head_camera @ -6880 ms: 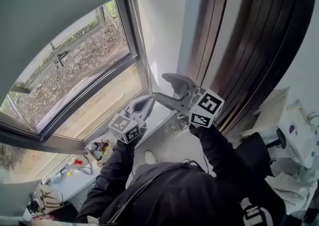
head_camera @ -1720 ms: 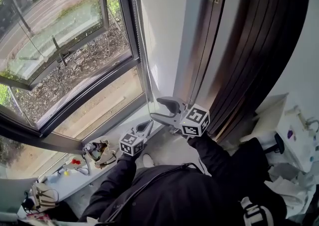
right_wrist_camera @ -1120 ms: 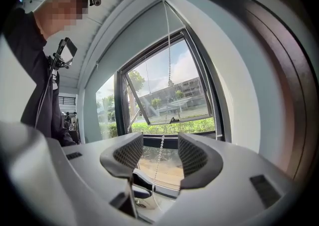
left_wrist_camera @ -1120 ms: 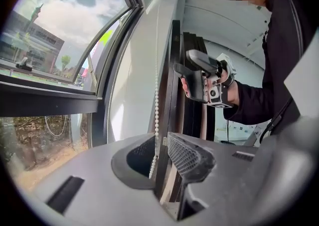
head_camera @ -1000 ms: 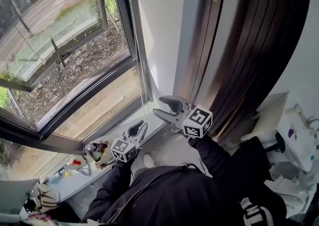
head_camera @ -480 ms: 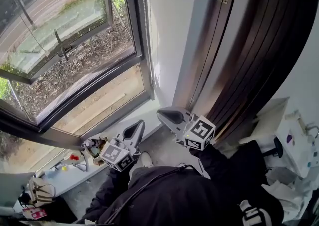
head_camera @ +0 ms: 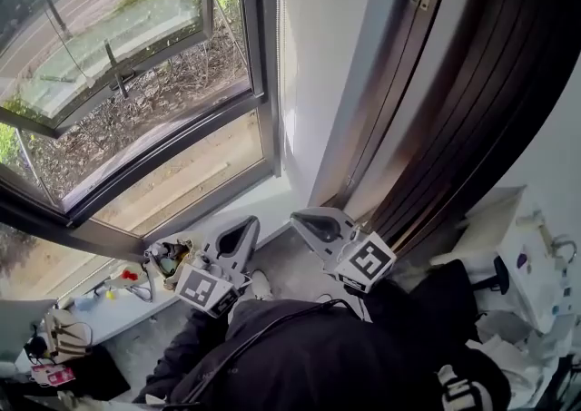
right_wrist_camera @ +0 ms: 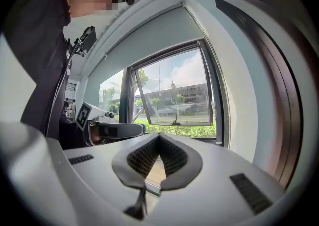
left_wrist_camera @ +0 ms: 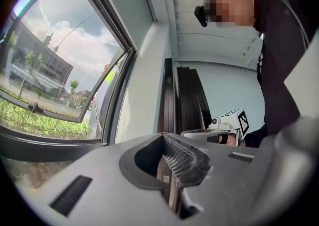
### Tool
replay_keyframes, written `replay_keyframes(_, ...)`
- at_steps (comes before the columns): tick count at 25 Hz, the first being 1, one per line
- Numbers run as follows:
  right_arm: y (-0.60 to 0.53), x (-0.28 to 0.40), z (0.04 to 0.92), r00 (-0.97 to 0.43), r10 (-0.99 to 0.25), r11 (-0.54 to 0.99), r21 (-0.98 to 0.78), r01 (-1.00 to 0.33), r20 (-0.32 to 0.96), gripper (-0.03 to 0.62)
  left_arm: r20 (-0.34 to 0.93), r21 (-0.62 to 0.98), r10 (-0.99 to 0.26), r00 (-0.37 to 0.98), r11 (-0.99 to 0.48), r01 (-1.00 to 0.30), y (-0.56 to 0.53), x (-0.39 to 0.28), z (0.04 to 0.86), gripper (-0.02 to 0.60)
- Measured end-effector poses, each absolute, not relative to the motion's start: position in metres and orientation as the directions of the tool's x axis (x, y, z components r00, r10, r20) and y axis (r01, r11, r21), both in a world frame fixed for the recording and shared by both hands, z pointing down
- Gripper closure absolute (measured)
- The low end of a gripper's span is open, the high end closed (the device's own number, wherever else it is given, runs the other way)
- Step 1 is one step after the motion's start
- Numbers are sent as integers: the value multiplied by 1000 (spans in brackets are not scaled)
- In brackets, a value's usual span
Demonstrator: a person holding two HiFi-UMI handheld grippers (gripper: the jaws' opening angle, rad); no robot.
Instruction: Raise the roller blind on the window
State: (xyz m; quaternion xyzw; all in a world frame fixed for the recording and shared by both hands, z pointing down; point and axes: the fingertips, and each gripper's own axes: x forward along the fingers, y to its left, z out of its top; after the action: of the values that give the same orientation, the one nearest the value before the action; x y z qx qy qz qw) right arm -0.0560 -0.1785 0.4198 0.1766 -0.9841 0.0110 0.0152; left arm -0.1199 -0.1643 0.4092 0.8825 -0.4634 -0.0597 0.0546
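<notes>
The window (head_camera: 136, 83) stands uncovered in the head view. In the right gripper view the grey roller blind (right_wrist_camera: 149, 40) covers only the top strip above the glass (right_wrist_camera: 174, 100). My left gripper (head_camera: 243, 228) is low in front of the sill, shut with nothing between its jaws, and the same shows in its own view (left_wrist_camera: 172, 170). My right gripper (head_camera: 307, 221) is beside it, near the white wall, also shut and empty (right_wrist_camera: 158, 142). Neither touches the window frame. Each gripper shows in the other's view: the right one (left_wrist_camera: 224, 125), the left one (right_wrist_camera: 109, 129).
A white wall strip (head_camera: 318, 64) separates the window from dark wooden panels (head_camera: 445, 128). The window sill (head_camera: 263, 200) carries small clutter (head_camera: 163, 259) at its left end. A cluttered white surface (head_camera: 536, 264) lies at the right. The person's dark sleeves fill the bottom.
The blind, low over the upper glass in the oldest frame, has gone up out of the head view. Both grippers have shut and dropped away from the window frame toward the body.
</notes>
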Motion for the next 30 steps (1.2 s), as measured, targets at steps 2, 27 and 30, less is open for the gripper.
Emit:
replay_keyframes(2,-180,-55,417,-938,-346,938,-20,-347,27,589,-48,151,-817,575,-575,-804,-165,-118,411,574)
replay_keyframes(27,-186,-53,420,-938,-345,937,-41,-346,25,589,-29,136,-772,635,-633,-763,-170,-92,416,575)
replay_keyframes(30,-188,-54,421,-938,-347,937,-38,-348,27,589,-34,138,-778,628,-626,-768,-172,-95,416,575)
